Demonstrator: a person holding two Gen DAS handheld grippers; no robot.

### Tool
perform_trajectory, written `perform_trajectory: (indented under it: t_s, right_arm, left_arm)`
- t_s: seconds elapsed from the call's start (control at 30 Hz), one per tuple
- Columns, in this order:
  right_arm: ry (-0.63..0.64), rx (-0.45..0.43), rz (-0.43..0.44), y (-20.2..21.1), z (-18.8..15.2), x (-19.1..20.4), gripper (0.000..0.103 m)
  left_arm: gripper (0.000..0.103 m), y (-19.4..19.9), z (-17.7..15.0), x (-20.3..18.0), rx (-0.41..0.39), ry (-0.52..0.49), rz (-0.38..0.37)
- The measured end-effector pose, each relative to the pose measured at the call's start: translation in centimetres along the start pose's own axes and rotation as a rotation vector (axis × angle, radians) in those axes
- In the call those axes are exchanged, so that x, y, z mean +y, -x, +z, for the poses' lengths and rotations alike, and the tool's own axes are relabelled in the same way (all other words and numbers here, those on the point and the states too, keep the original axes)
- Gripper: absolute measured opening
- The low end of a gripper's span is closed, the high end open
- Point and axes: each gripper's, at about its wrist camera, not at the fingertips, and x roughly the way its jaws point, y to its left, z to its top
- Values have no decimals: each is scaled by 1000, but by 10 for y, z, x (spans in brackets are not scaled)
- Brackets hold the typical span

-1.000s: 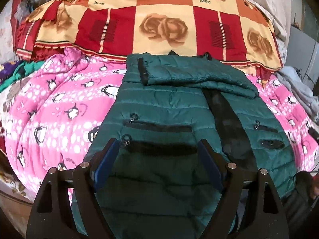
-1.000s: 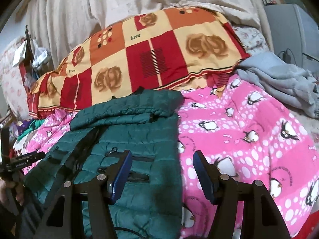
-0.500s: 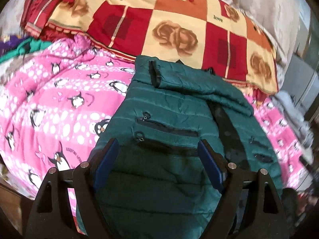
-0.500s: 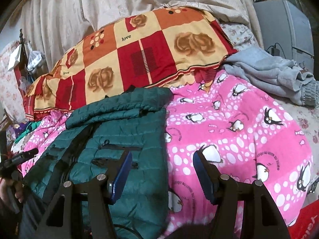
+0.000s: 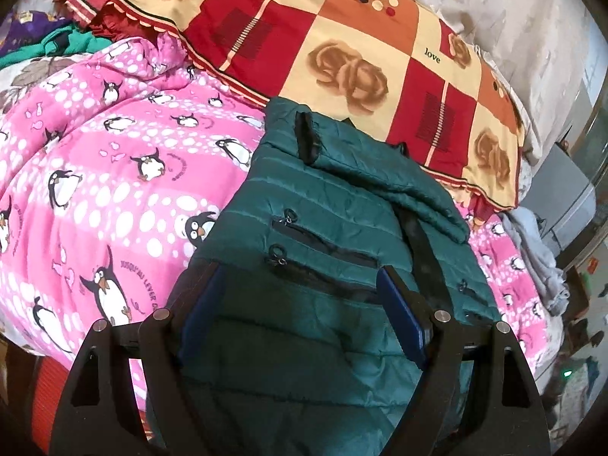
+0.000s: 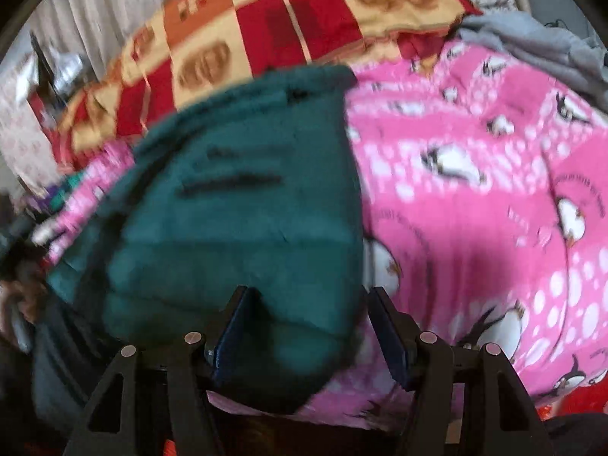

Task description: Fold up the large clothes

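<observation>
A dark green quilted jacket (image 5: 334, 228) lies on a pink penguin blanket (image 5: 102, 174), its sleeves folded across the top and its zip pockets facing up. My left gripper (image 5: 300, 300) is open and sits over the jacket's lower left part, with jacket fabric between its fingers. In the blurred right wrist view the jacket (image 6: 243, 197) fills the left half. My right gripper (image 6: 307, 326) is open, with the jacket's lower right corner between its fingers. I cannot tell if either gripper touches the fabric.
A red, orange and cream rose-patterned quilt (image 5: 342, 49) is piled behind the jacket. Grey clothes (image 6: 539, 45) lie at the far right of the blanket (image 6: 475, 190). Green and purple garments (image 5: 49, 45) lie at the far left. A grey appliance (image 5: 566, 205) stands to the right.
Both grippers have moved down and closer to the jacket's bottom hem. The right gripper has moved fast, blurring its view, and the jacket's corner now lies between its fingers.
</observation>
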Motion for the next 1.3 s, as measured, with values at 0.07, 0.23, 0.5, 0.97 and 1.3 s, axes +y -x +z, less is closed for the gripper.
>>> perform_trajectory:
  t_s: [0.07,0.23,0.5,0.97,1.3]
  right_arm:
    - [-23,-15,24,0,-3,-6,61]
    - [-91,-29,239,-1,-1,-14,61]
    - [-162,-23,269,-12,-3,-22,61]
    - [-95,-15,205,-18,2,-7,66]
    - [-79,-35,267,-23,1,1,58]
  left_arm:
    - [81,15,2,-1,-34,-55,5]
    - [81,37,8,31,-51,-152,120]
    - [81,3,-13,73,153,-89,28]
    - [47,-22,-19,51,354,-127,-231]
    - [45,-38,-13,48,336,-164,-184]
